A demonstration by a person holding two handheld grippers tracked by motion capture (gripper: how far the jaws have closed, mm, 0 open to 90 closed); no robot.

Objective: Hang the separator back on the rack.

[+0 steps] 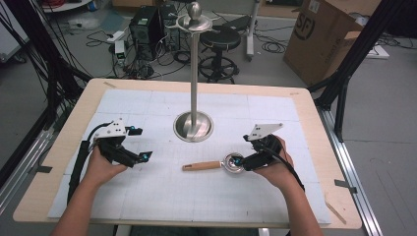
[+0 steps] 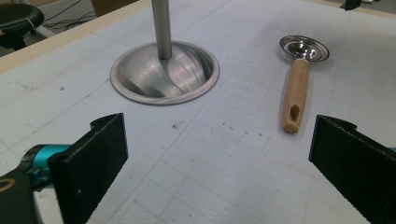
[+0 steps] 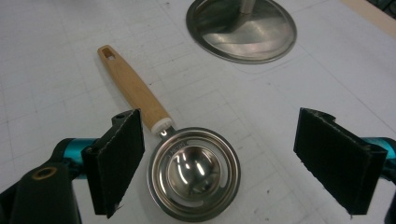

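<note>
The right gripper (image 3: pixel 219 158) is held wide open around the round steel bowl of a wooden-handled spoon (image 3: pixel 194 172), untouched, near the stand (image 1: pixel 194 127); the left gripper (image 2: pixel 217 172) is spread wide, empty.

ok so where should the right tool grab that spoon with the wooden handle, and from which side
Probably the wooden handle, close to the metal bowl, coming straight down from above. The spoon lies flat on the table, so only its sides are free. The handle is narrow and straight-sided; the bowl is wide and rounded. The right tool is open over the bowl, so it would shift toward the handle.
</note>
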